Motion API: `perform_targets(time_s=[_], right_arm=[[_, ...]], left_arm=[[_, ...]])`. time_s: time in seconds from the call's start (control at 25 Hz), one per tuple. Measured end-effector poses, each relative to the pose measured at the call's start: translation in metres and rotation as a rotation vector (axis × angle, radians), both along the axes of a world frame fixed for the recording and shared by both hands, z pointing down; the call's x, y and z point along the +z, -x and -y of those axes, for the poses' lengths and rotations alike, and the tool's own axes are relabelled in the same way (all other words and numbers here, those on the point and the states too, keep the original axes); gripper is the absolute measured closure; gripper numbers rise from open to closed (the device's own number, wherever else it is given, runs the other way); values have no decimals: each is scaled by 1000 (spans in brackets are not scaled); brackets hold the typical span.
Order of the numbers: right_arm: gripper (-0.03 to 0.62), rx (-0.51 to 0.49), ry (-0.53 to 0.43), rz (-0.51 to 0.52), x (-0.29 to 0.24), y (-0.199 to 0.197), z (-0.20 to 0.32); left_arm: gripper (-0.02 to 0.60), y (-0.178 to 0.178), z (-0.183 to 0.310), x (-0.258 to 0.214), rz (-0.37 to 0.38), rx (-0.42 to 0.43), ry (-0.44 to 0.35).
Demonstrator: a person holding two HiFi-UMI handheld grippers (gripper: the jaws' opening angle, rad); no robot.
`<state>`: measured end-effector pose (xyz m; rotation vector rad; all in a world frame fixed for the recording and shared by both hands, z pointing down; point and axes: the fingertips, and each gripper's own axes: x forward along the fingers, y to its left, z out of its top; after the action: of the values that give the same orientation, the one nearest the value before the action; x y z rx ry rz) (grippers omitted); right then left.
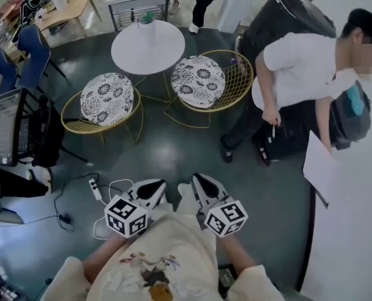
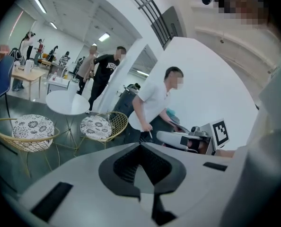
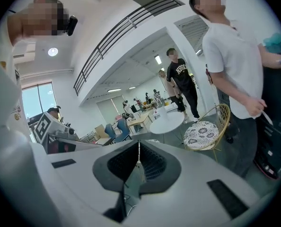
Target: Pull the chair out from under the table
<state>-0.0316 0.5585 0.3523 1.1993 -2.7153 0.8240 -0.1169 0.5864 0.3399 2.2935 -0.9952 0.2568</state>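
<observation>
Two gold wire chairs with patterned cushions stand at a round white table (image 1: 148,47): the left chair (image 1: 106,98) and the right chair (image 1: 198,80), both partly tucked toward it. My left gripper (image 1: 149,192) and right gripper (image 1: 201,187) are held close to my chest, well short of the chairs, each shut with nothing between its jaws. In the left gripper view the shut gripper (image 2: 140,146) faces both chairs (image 2: 32,126) (image 2: 97,126) and the table (image 2: 67,103). In the right gripper view the shut gripper (image 3: 139,143) faces the right chair (image 3: 202,134) and the table (image 3: 168,123).
A person in a white shirt (image 1: 299,74) bends beside the right chair, by a black bin (image 1: 286,17). A power strip with cables (image 1: 96,190) lies on the dark floor at my left. A desk with a monitor (image 1: 4,127) and blue chairs (image 1: 29,49) stand left.
</observation>
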Motion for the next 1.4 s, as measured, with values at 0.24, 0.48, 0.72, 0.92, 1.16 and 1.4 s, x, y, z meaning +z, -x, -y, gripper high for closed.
perform_targets(time_s=[0.24,0.48,0.72,0.92,1.16,1.4], right_arm=[[582,49,6,23,1,-6,35],[582,59,8,45,7,-29,107],[582,53,-8,36,0,-65,205],[582,8,3,65,-3,-102,278],[582,-6,9,82,-5,-134,337],[582,-8,57,66,11,-148,361]], left_arm=[[574,-8,28,1,14,47,-5],[574,-25,102,4,46,51,0],[573,-69,204,3,69,69,1],[574,-124,282,-3,91,89,9],[573,-164,342,-7,98,94,8],[574,-169,370,-1,120,75,25]])
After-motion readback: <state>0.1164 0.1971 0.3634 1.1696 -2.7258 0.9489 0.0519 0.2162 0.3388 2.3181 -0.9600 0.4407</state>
